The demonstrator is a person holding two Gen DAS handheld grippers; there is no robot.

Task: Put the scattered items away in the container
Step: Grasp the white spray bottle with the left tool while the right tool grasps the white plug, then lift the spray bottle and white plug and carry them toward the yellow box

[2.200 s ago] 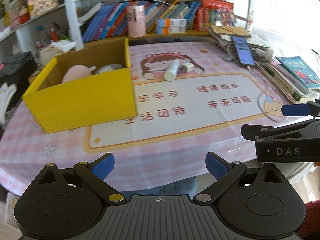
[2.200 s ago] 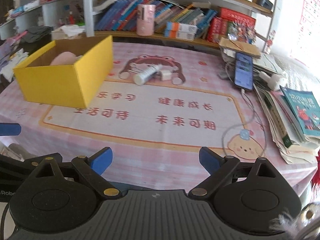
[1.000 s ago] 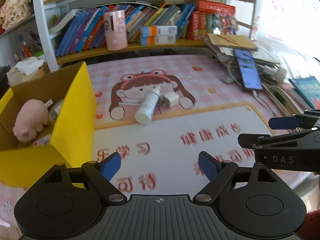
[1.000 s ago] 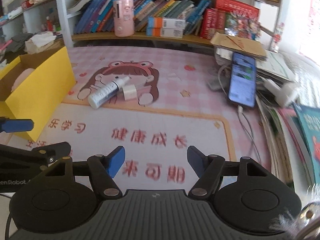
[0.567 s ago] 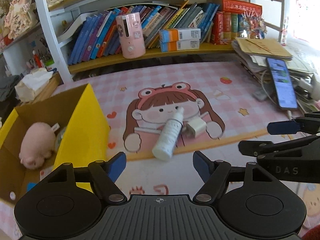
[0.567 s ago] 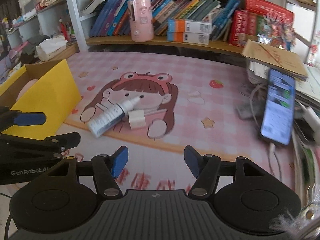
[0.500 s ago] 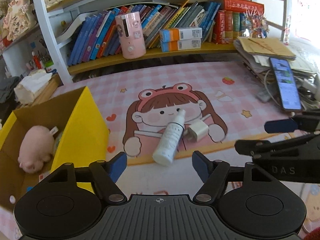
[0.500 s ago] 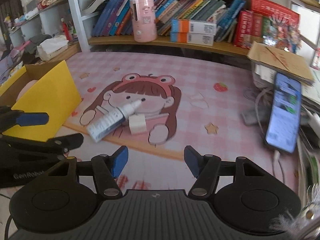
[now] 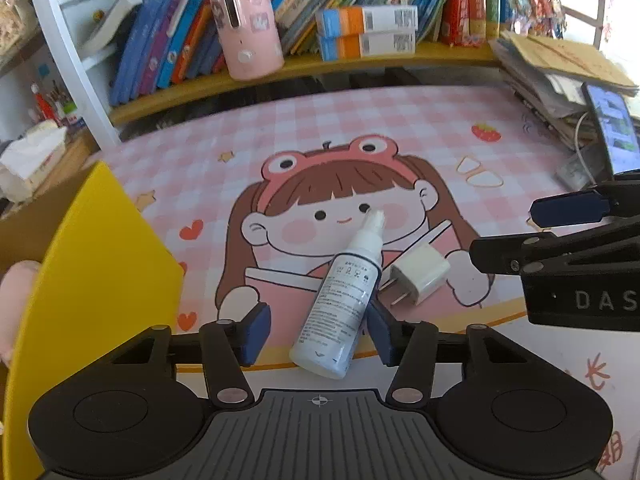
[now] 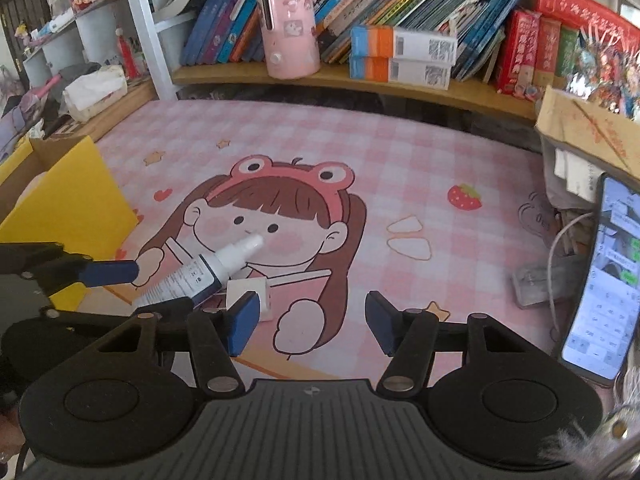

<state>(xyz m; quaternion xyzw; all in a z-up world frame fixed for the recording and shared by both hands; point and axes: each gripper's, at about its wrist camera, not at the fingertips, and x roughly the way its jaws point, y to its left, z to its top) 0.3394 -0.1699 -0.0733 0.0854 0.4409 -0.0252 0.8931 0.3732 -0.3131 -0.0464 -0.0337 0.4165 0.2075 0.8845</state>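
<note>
A white spray bottle (image 9: 340, 300) lies on the pink cartoon mat, its nozzle pointing away. My left gripper (image 9: 318, 332) straddles the bottle's base and its jaws are closing. The right pad (image 9: 378, 330) sits against the bottle's side, while the left pad (image 9: 256, 330) still stands clear of it. A white charger plug (image 9: 420, 278) lies just right of the bottle. My right gripper (image 10: 310, 328) is open above the mat with nothing between its fingers; the charger plug (image 10: 250, 290) lies at its left fingertip. The yellow box (image 9: 100, 264) stands at the left, with a pink plush (image 9: 16, 292) inside.
A phone (image 10: 600, 272) on a cable lies at the right, beside stacked papers and books (image 9: 560, 72). A bookshelf with a pink cylinder (image 9: 248, 24) runs along the far edge. A tissue pack (image 10: 94, 90) sits at the far left.
Both grippers have moved forward and down over the mat to the bottle and charger. The left jaws have narrowed, and the bottle now lies between them.
</note>
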